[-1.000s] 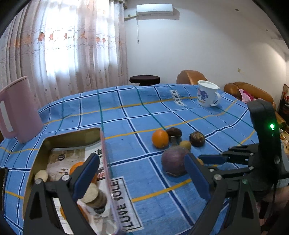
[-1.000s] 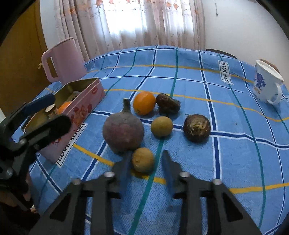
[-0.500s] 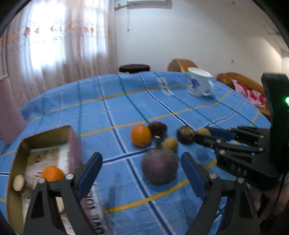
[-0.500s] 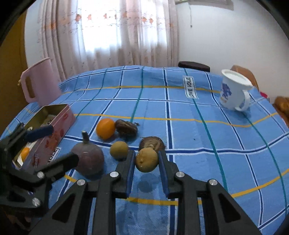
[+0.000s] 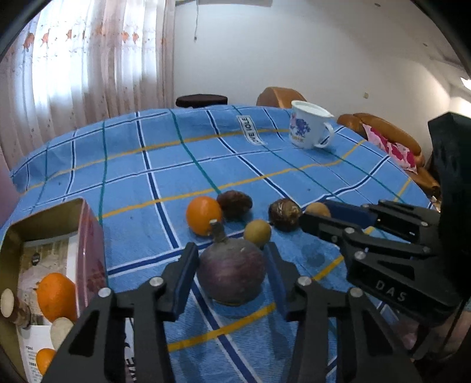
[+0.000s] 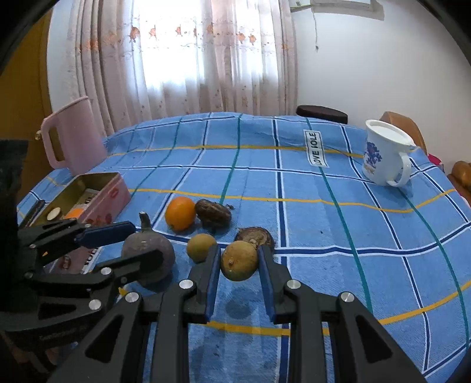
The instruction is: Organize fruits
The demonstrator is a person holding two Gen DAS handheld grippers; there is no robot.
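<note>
This is a home, probably a living room. A table with a blue checked cloth stands near a window with lace curtains. At the far right there is a leather sofa with a pillow, and an air conditioner on the wall.

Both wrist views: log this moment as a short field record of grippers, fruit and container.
right gripper: shut on small yellow-brown round fruit, lifted above the cloth
left gripper: open, fingers either side of large purple stemmed fruit, which rests on the cloth
loose on blue checked tablecloth: orange, two dark brown fruits, one small yellow-green fruit
pink metal tin: open, holds oranges and pale round items
bystanders: white floral mug, pink pitcher
</note>
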